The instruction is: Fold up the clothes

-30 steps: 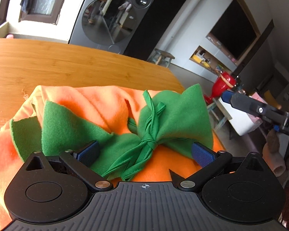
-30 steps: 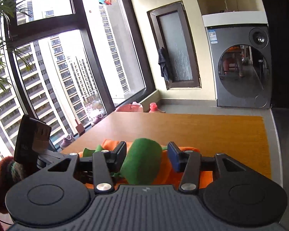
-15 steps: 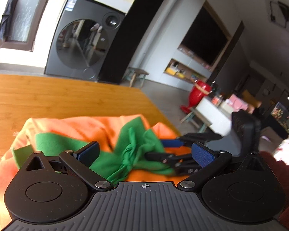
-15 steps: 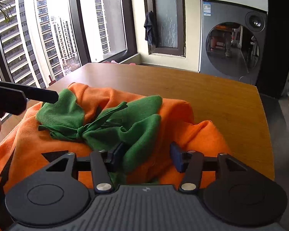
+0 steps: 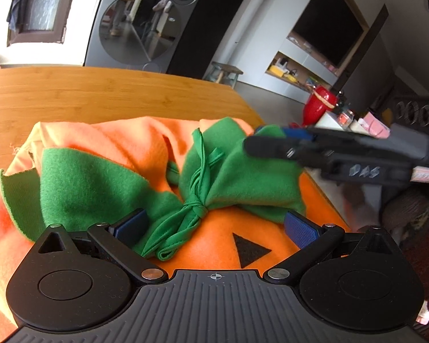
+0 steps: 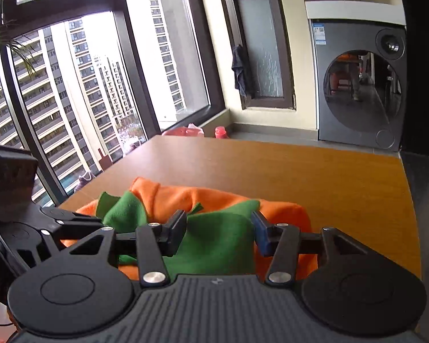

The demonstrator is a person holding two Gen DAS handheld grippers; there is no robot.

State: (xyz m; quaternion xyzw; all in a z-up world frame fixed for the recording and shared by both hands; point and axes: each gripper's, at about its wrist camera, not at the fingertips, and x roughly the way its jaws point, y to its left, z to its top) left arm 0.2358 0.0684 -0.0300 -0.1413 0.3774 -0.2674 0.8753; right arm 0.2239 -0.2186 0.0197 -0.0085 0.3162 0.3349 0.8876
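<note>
Wooden table (image 5: 71, 94), orange costume (image 5: 123, 145) heaped — right gripper (image 6: 218, 228) dipped back low (jaws apart, astride green collar (image 6: 217, 243)), left gripper (image 5: 214, 225) wide open; grasp pending.

Your left hand-held gripper (image 5: 214, 225) sits low with its jaws spread wide, nothing between the blue pads (image 5: 300, 230). Your right hand-held gripper (image 6: 218, 230) reaches in from the right at about the same height, jaws parted around green cloth.

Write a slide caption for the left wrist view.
Open left tool hovers over an orange garment with a tied green collar on a wooden table; right tool reaches in.
</note>
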